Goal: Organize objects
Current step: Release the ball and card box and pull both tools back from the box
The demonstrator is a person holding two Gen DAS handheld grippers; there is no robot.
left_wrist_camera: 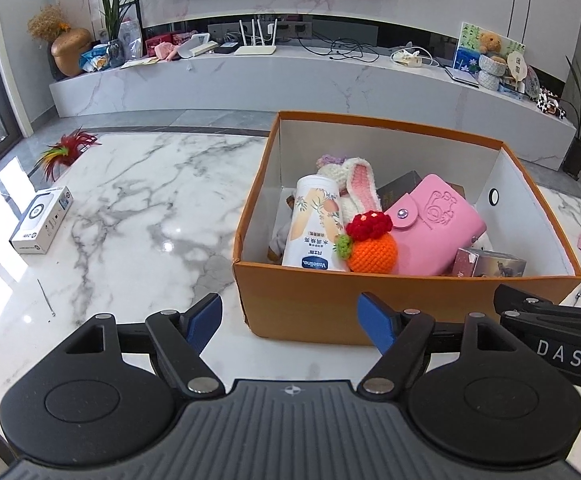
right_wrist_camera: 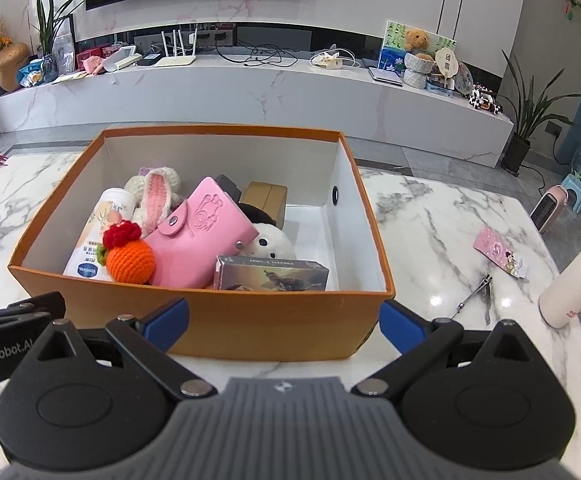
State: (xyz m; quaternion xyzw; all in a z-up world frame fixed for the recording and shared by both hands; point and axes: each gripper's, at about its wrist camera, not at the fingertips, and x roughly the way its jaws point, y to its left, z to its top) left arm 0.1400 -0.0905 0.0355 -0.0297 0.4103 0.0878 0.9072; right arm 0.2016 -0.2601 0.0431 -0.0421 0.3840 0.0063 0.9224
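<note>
Both grippers sit nearest to the cameras, side by side before the near wall of the orange box (right_wrist_camera: 226,320). On the left gripper (left_wrist_camera: 289,322) the jaws stand wide apart with nothing between them, only the bare table and the box corner behind. On the right gripper (right_wrist_camera: 284,322) the jaws are also spread wide and hold nothing; the box wall is seen between the blue pads, but they do not press on it.

Much of the organizing looks already done. Inside the box lie a Vaseline lotion bottle (left_wrist_camera: 314,224), a crocheted orange ball (left_wrist_camera: 372,254) with a red top, a pink card wallet (right_wrist_camera: 204,236), a knitted bunny (right_wrist_camera: 154,196), a card deck box (right_wrist_camera: 272,274), a white plush toy (right_wrist_camera: 270,242) and a gold-brown small box (right_wrist_camera: 268,198). They are piled toward the left and the middle, and the right part of the box floor is still free.

Several things are still on the marble table (left_wrist_camera: 138,208), outside the box. On the left side there are a white carton (left_wrist_camera: 42,220), a red feathery ornament (left_wrist_camera: 66,152) and a thin metal pick (left_wrist_camera: 45,298). On the right side lie a pink flat packet (right_wrist_camera: 500,252), nail clippers (right_wrist_camera: 476,294) and a pale pink bottle (right_wrist_camera: 578,268). If these also belong in the box, then roughly half of the work remains, and either hand is free to reach for the next piece.
</note>
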